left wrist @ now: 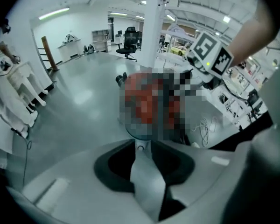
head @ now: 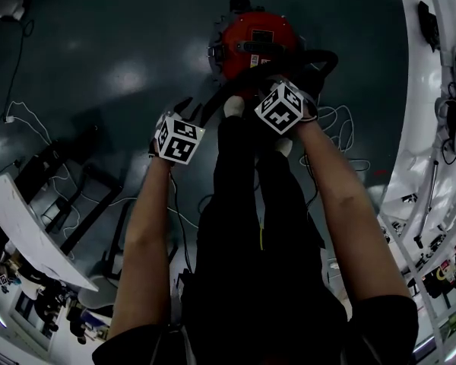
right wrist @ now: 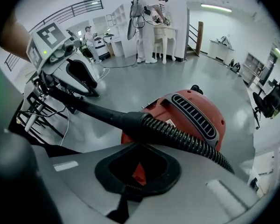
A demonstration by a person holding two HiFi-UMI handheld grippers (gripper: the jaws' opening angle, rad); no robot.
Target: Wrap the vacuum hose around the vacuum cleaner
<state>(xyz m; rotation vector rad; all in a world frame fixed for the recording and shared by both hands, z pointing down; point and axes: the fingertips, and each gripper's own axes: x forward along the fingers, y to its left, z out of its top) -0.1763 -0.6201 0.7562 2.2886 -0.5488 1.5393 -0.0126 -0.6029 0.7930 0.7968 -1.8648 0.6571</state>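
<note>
While the person stood over it, the red vacuum cleaner (head: 254, 40) sat upright on the glossy grey surface (head: 121, 44), which threw back pale spots of ceiling light. The black hose (right wrist: 177, 134) crossed the near side of the vacuum cleaner's dome and bent round its right side. Its smooth stiff end reached out to the vacuum cleaner's left.

The right gripper (right wrist: 137, 164) hung just over the vacuum cleaner's near edge. Its jaws stood apart, with the ribbed hose lying across their mouth and red casing showing through the gap. The left gripper (left wrist: 141, 171) hovered to the near left of the vacuum cleaner, beside the hose's stiff end. Its jaws were closed together, with nothing seen between them.

White cords (head: 336, 120) lay in loose loops to the vacuum cleaner's near right, and a long white bench (head: 433, 67) loaded with gear curved along that side. A black frame (head: 83, 196) and a white tabletop (head: 23, 226) stood well apart from the vacuum cleaner on its near left. Far behind the vacuum cleaner the room was open and white-walled, with a pillar (left wrist: 154, 31), an office chair (left wrist: 129, 34) and another person (right wrist: 147, 24) at a small white table (right wrist: 165, 36).
</note>
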